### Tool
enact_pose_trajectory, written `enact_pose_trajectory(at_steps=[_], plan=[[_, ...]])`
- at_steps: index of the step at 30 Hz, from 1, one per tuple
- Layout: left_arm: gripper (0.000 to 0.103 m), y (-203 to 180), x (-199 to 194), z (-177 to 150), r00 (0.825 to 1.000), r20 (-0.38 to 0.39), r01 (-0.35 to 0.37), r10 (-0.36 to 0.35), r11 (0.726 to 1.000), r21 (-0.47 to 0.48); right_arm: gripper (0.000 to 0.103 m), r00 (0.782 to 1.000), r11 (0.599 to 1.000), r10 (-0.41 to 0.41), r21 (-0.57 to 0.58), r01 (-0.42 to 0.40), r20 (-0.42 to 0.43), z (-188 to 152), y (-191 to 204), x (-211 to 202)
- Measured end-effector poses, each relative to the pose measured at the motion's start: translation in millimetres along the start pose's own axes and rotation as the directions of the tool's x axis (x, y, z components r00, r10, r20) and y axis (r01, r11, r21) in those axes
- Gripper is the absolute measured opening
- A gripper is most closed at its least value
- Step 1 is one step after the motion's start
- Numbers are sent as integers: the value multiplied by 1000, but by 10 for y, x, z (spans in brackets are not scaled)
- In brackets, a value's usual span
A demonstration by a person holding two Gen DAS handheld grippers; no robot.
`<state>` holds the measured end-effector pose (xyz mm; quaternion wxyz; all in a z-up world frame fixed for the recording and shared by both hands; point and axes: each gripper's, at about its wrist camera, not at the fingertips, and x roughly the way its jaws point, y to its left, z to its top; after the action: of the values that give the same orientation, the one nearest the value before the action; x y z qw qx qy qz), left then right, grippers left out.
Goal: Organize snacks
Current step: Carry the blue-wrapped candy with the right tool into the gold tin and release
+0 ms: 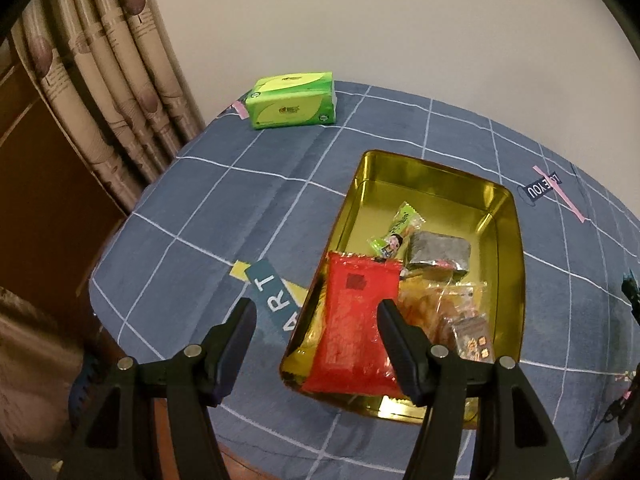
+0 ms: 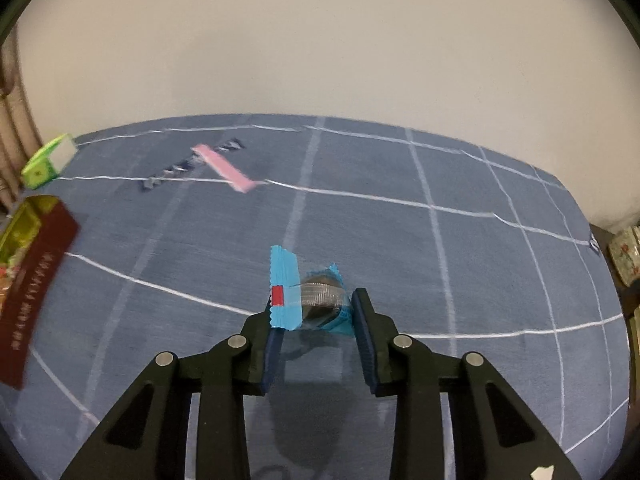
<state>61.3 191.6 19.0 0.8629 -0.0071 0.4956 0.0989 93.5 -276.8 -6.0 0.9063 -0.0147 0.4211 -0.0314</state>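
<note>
A gold tin [image 1: 440, 172] sits on the blue checked tablecloth [image 1: 224, 216]. In it lie a red packet [image 1: 352, 320], a small green snack [image 1: 396, 232], a silver packet [image 1: 438, 250] and orange wrapped snacks [image 1: 440, 304]. My left gripper [image 1: 316, 314] hovers open over the tin's near left corner, with nothing between its fingers. In the right wrist view my right gripper [image 2: 318, 312] is shut on a blue-wrapped round snack [image 2: 320, 300], held above the cloth with its shadow below. The tin [image 2: 24, 216], dark red outside, shows at that view's far left edge.
A green tissue pack [image 1: 292, 100] lies at the table's far left corner, near a beige curtain [image 1: 100, 80]; it also shows as the tissue pack [image 2: 48, 160] in the right wrist view. A pale wall stands behind the table. Something patterned [image 2: 624, 256] sits past the table's right edge.
</note>
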Motion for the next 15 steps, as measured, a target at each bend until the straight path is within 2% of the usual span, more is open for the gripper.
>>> enact_pose_trajectory(at_steps=[8,15], plan=[[64,104,-93,-124,1000,2,16,-16,1000,4,30,990,987,139,-86,-139,-3,48,809,-212],[64,167,-134,-239,1000,21,-17,17,1000,6,30,976,965,218,-149,-218,-15,106,1394,-331]])
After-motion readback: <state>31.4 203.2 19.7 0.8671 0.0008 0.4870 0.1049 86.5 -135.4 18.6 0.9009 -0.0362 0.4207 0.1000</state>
